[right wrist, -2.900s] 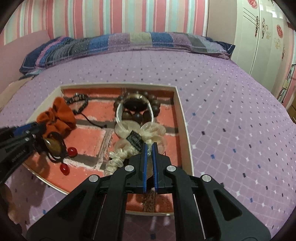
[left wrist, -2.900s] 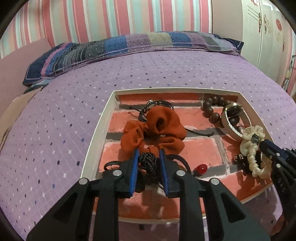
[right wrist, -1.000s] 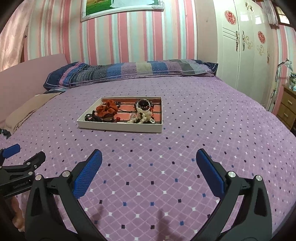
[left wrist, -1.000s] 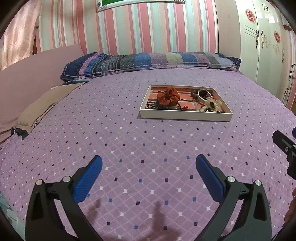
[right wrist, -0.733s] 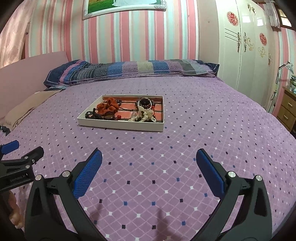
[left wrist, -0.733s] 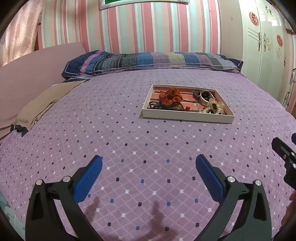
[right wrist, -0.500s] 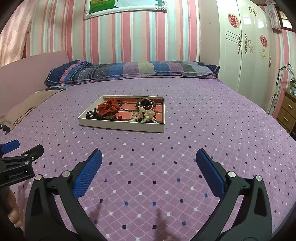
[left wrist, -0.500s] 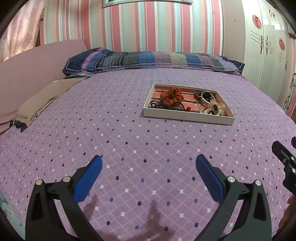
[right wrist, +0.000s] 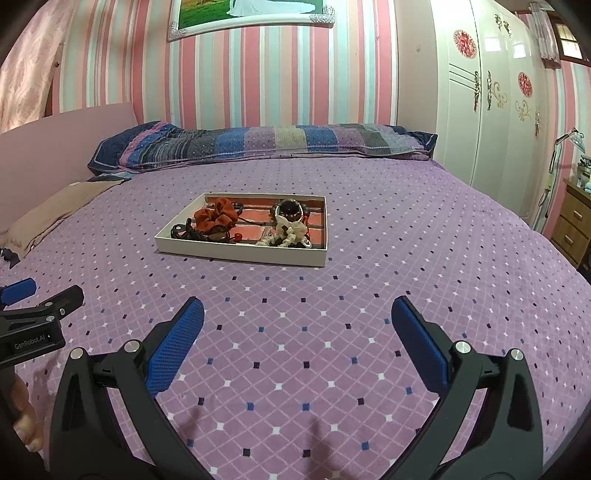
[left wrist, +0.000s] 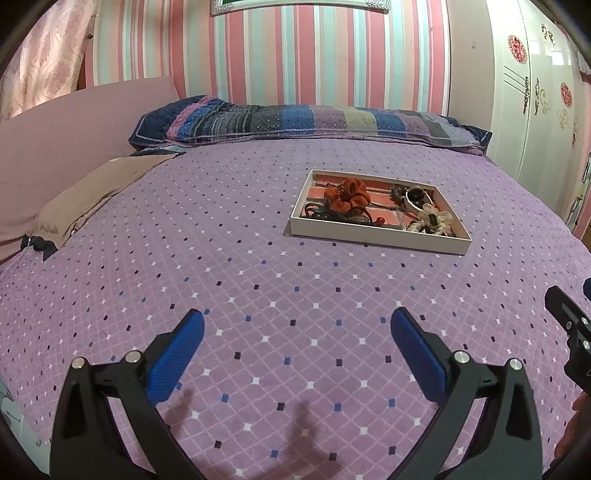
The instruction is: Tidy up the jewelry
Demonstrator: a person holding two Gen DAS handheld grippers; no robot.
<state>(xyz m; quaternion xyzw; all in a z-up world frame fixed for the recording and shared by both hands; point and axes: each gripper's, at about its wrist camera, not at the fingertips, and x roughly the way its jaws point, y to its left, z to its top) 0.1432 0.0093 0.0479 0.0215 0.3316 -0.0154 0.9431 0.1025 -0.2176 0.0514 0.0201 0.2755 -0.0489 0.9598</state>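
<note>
Jewelry is sitting tangled in the shallow white cardboard tray [right wrist: 240,253] on the purple bed; left claw [left wrist: 293,352] and right claw [right wrist: 297,341], both released and empty, are risking snagging neighbours.

A purple bedspread [right wrist: 369,295] is spread across the bed. A striped pillow [right wrist: 258,146] is laid beneath a framed picture [right wrist: 251,14].

Both grippers wide open, empty.
Left gripper [left wrist: 293,341] and right gripper [right wrist: 297,328] held level side by side, blue pads [right wrist: 175,345] spread far apart; bare fingers [right wrist: 24,421] visible on the left handle.
</note>
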